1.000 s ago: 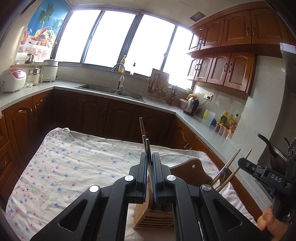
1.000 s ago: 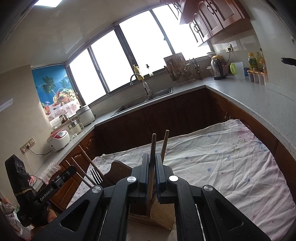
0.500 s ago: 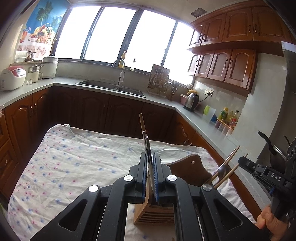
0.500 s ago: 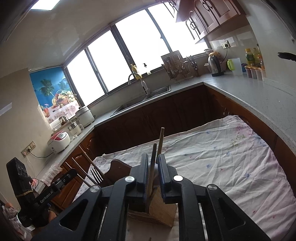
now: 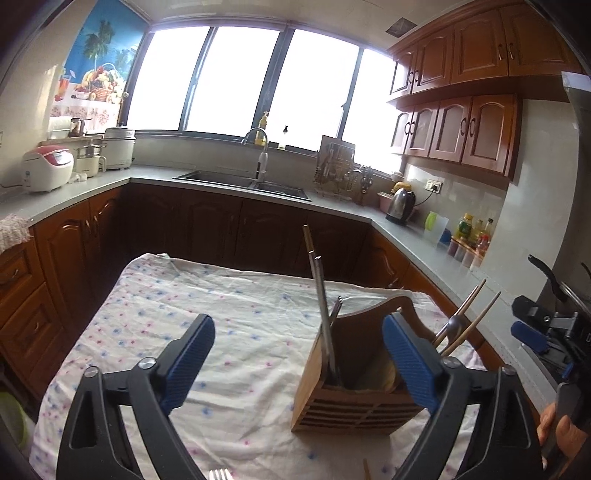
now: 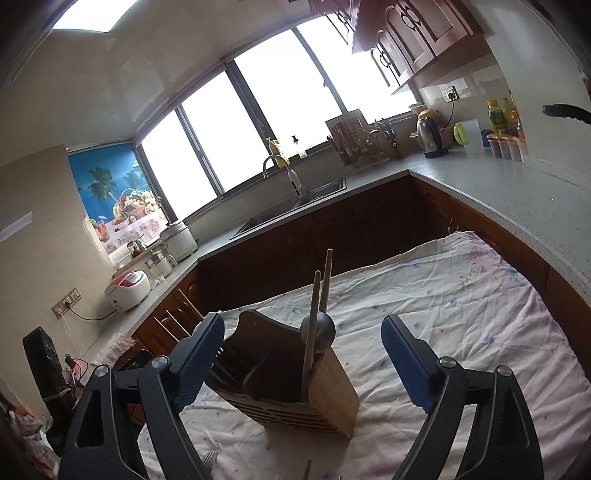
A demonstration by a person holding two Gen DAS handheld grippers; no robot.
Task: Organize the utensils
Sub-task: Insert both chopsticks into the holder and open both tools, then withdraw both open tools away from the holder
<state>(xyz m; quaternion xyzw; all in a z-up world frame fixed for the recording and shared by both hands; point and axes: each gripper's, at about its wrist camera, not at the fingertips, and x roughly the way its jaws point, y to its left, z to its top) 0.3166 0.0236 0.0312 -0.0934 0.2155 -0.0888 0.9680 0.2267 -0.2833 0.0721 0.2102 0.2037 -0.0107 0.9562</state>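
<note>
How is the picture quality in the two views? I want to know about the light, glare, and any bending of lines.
Left wrist view: the windows are blown out to white, the cabinets beneath look dark, and the countertop bows from the fisheye lens. Right wrist view: the same glare in the panes, a bright ceiling light in the corner, black vignette at the edges; the wooden utensil holder stays sharp.

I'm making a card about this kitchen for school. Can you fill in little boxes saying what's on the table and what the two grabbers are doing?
surface: table under a white flowered cloth
holder: slatted wooden utensil box, upright on the cloth
inside holder: wooden chopsticks, metal spoon, metal chopsticks
left gripper: jaws opening, gripping nothing
right gripper: jaws opening, gripping nothing
</note>
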